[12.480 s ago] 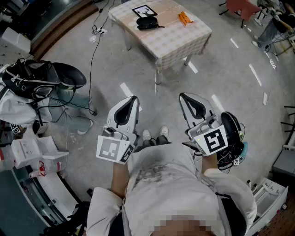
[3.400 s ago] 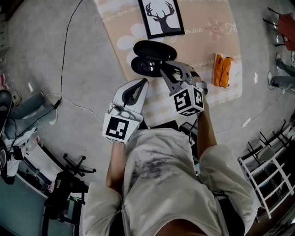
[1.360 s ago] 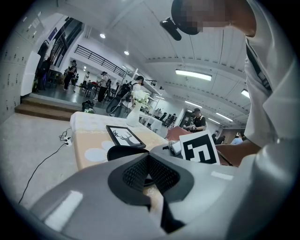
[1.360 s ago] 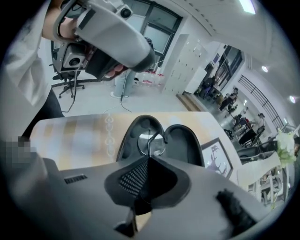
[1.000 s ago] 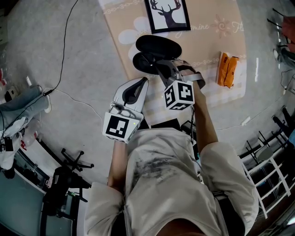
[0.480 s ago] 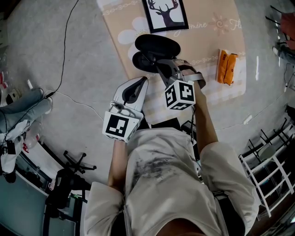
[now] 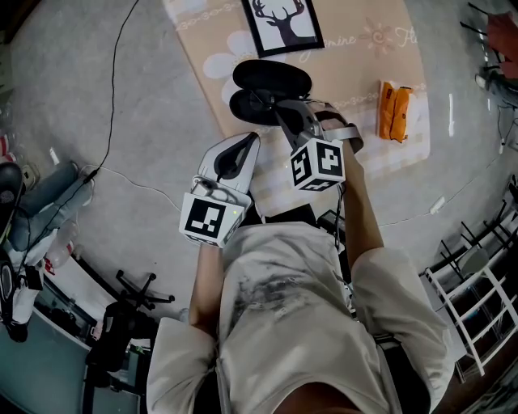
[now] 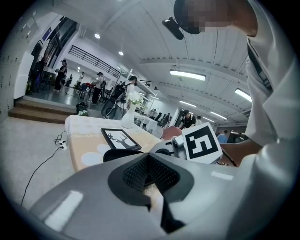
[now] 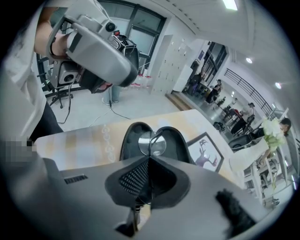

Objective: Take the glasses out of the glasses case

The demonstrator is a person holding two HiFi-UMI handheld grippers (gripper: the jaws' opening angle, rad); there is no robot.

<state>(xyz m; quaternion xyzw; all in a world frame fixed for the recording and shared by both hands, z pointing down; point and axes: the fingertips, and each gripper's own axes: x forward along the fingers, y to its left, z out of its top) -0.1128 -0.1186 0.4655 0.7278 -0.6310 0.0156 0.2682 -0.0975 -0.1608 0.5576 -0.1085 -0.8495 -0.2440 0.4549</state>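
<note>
Low table with a beige flower-print cloth [image 7: 356, 97], grey floor all round. Your right gripper [image 9: 150, 158] is clamped on the thin-framed round-lens glasses [image 9: 153, 142], right over the open black clamshell case [image 9: 132, 137]. Looks like the lift-out grab. Your left gripper [image 8: 149, 158] is closed on nothing and parked near your body, probably just to stay clear.

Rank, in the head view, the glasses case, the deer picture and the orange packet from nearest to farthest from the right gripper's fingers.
Measured from the right gripper:
1. The glasses case: open, right at the fingers, which are shut on the glasses.
2. The deer picture: beyond the case, straight ahead.
3. The orange packet: far off to the right.
</note>
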